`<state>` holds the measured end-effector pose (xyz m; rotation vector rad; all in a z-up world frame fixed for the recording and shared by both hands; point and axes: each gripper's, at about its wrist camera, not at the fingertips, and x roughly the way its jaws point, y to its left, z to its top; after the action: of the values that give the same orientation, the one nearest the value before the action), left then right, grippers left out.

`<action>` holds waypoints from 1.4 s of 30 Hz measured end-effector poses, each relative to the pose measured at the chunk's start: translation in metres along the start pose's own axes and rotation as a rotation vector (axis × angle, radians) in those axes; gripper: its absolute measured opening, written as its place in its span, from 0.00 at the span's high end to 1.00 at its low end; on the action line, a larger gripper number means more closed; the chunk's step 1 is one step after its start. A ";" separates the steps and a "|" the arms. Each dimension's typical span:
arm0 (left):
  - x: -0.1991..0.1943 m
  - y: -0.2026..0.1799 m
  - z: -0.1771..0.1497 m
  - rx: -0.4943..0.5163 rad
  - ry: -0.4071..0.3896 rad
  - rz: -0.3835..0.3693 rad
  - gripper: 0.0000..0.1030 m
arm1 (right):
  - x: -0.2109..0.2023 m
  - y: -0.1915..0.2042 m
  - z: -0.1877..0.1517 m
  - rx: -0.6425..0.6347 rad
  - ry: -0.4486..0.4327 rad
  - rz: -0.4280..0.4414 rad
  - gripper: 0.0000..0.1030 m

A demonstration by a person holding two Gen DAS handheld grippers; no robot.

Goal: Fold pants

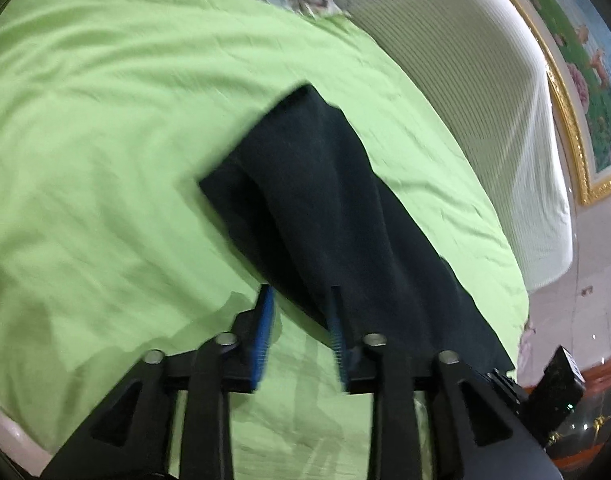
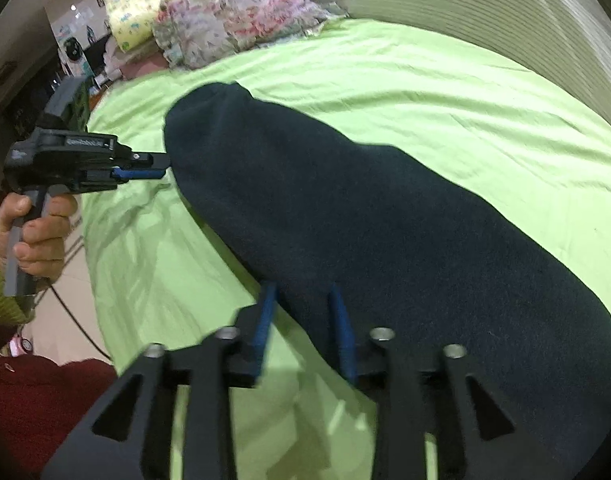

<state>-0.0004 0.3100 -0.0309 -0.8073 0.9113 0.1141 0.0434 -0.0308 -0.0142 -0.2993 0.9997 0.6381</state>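
The dark navy pants [image 1: 317,200] lie folded lengthwise on the green bedsheet [image 1: 105,140]. My left gripper [image 1: 301,300] is open, its blue pads straddling the near edge of the pants' end. In the right wrist view the pants [image 2: 385,216] stretch from the upper left to the lower right. My right gripper [image 2: 301,300] is open, its pads at the pants' near edge. The left gripper also shows in the right wrist view [image 2: 161,166], held by a hand at the pants' far end, with its tips at the cloth.
A white ribbed headboard or cushion [image 1: 485,100] borders the bed on the right. Patterned pillows and blankets [image 2: 225,16] are piled at the bed's far end. The bed's near edge drops to a tiled floor [image 2: 61,320] with a cable.
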 end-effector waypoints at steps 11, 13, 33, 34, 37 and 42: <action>0.000 0.027 0.033 -0.126 -0.034 0.035 0.25 | -0.001 -0.052 0.048 0.207 -0.114 0.031 0.56; 0.011 0.020 0.043 -0.162 -0.030 0.035 0.25 | 0.011 -0.073 0.064 0.259 -0.111 0.039 0.56; 0.035 0.007 0.052 0.021 -0.097 -0.003 0.80 | 0.082 -0.055 0.097 -0.019 0.101 0.012 0.88; 0.030 0.007 0.052 0.025 -0.108 -0.028 0.81 | 0.076 -0.054 0.098 -0.024 0.085 0.006 0.88; -0.007 0.003 0.049 0.055 -0.177 -0.139 0.82 | 0.049 -0.056 0.110 -0.006 -0.014 -0.039 0.89; -0.032 -0.004 0.041 0.139 -0.248 -0.172 0.82 | 0.040 -0.058 0.123 0.040 -0.109 -0.106 0.90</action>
<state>0.0084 0.3427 0.0093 -0.7205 0.6067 0.0000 0.1790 0.0012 0.0124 -0.2777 0.8851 0.5324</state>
